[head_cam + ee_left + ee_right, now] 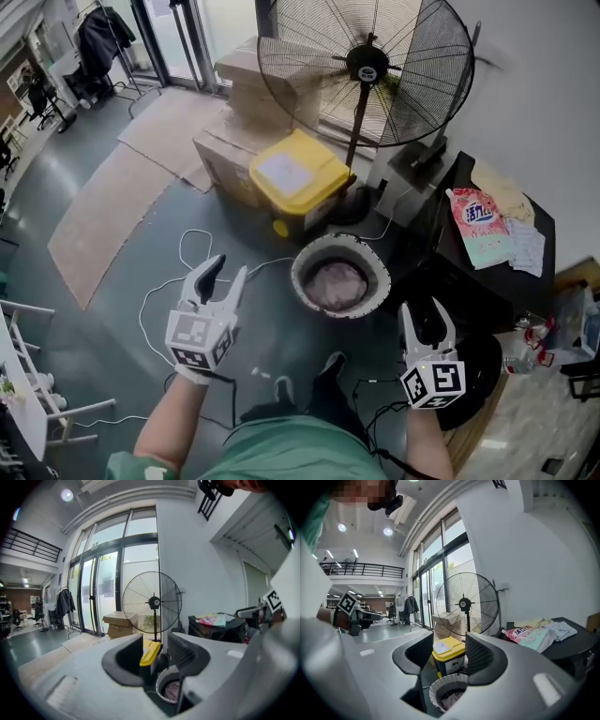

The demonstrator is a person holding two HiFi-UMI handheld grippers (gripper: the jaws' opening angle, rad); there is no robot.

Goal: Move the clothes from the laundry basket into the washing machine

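A round white laundry basket (309, 259) stands on the grey floor with pinkish clothes (336, 284) in it. My left gripper (228, 274) hovers to the basket's left, open, nothing between its fingers. My right gripper (427, 321) hangs to the basket's lower right, also open and empty, over a black unit (464, 291) that may be the washing machine; I cannot tell where its opening is. In the left gripper view the basket (161, 682) shows below the parted jaws of that gripper (157, 656). The right gripper view has the basket (440, 685) under its gripper (449, 654).
A bin with a yellow lid (295, 173) stands just behind the basket, a big floor fan (367, 66) behind that, cardboard boxes (230, 145) to the left. A detergent bag (480, 225) lies on the black top at right. White cables (187, 253) trail on the floor. The person's feet (328, 367) are near the basket.
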